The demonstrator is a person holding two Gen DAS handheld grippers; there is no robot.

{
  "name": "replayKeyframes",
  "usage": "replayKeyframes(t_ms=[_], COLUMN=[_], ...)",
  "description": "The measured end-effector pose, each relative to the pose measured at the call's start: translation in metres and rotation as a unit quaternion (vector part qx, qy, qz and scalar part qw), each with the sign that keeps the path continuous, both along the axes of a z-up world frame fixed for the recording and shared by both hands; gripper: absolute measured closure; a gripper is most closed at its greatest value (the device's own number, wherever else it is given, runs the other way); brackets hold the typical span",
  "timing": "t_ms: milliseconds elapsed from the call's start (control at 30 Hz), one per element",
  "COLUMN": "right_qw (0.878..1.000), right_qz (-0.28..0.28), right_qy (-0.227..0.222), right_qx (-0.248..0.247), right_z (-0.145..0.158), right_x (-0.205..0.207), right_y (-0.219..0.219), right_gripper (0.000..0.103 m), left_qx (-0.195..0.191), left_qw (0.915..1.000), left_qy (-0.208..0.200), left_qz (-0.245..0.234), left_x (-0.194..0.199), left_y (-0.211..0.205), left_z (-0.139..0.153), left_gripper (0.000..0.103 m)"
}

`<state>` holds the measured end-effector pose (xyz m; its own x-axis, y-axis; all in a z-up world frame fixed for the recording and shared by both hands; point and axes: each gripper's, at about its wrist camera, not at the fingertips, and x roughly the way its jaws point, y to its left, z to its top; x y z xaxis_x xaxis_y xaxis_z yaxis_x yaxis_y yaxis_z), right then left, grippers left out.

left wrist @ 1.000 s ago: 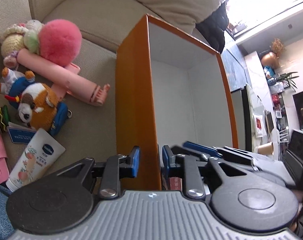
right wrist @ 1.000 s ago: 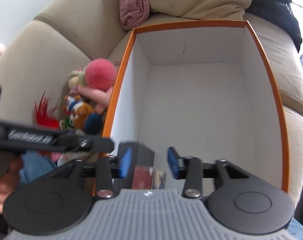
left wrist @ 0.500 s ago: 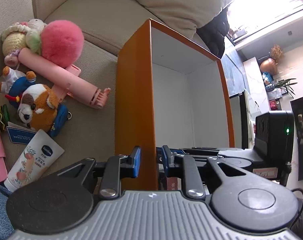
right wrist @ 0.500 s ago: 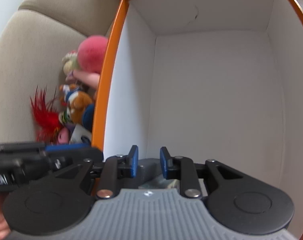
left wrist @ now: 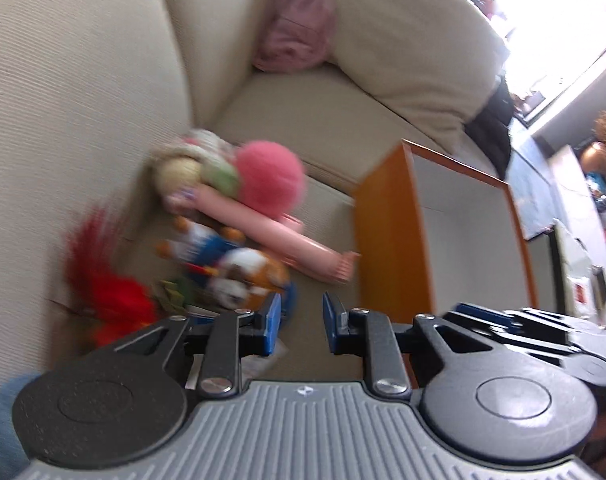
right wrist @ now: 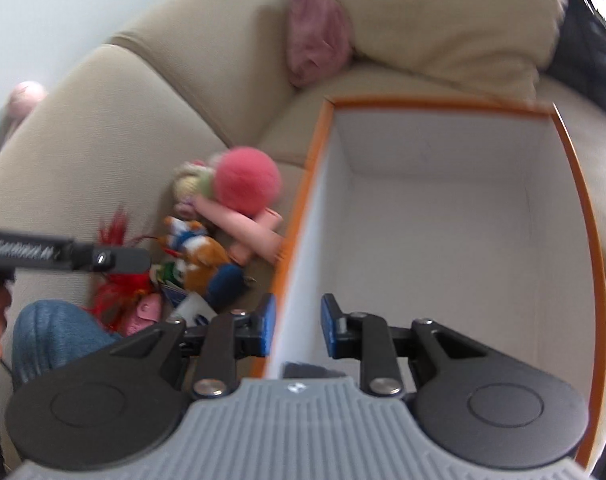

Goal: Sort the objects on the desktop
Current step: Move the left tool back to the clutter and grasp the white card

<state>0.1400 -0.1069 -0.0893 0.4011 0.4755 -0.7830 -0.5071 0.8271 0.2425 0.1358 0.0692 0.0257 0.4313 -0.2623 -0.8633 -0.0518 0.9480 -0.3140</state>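
An orange box (right wrist: 583,208) with a white inside stands on the beige sofa (left wrist: 83,120). My right gripper (right wrist: 298,328) hangs open over the box's left wall, its left pad close to the rim, with no object in the jaws. A dark item (right wrist: 303,368) lies in the box's near corner, mostly hidden. Left of the orange box (left wrist: 387,248), my left gripper (left wrist: 302,326) is open and empty above the seat. In front of it lie blurred toys: a pink pompom (left wrist: 271,176), a pink tube (left wrist: 279,236), a plush dog (left wrist: 247,276) and a red feathery toy (left wrist: 111,292).
A pink cloth (right wrist: 315,32), a large cushion (right wrist: 443,12) and a black garment (right wrist: 583,40) lie at the sofa's back. A jeans-clad knee (right wrist: 51,332) sits at the left. A white lotion tube (right wrist: 195,308) and a pink pouch (right wrist: 147,308) lie near the toys.
My left gripper has come off the box's wall and swung left and up toward the toys. The right gripper has drawn back out of the box, leaving the dark item inside.
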Motion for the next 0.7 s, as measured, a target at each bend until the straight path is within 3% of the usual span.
replayKeyframes(t_ms=[133,300,433,567,600,700], right_qw=[0.999,0.998,0.994,0.990,0.988,0.986], right_qz=[0.030,0.063,0.096,0.119,0.123,0.116], right_qy=[-0.030,-0.010,0.010,0.013,0.015,0.013], right_qx=[0.000,-0.020,-0.045,-0.079,-0.089,-0.122], right_z=[0.007,-0.011,-0.030,-0.049,-0.053,-0.062], right_x=[-0.006,-0.008,-0.011,-0.009,-0.008,-0.001], right_y=[0.015,0.051,0.077,0.102,0.106,0.113], right_gripper=[0.076,0.076,0.067,0.067,0.067,0.067], left_qx=[0.009,0.032,0.029,0.046,0.050,0.050], left_qw=[0.9999,0.9990,0.9963,0.9917,0.9898,0.9840], left_qy=[0.003,0.031,0.060,0.086,0.093,0.108], left_qz=[0.009,-0.009,-0.055,-0.084,-0.095,-0.133], left_x=[0.002,0.001,0.001,0.004,0.005,0.008], left_y=[0.025,0.038,0.038,0.033,0.030,0.021], left_z=[-0.003,-0.024,-0.045,-0.064,-0.069,-0.080], left_gripper=[0.078,0.077,0.066,0.061,0.053,0.052])
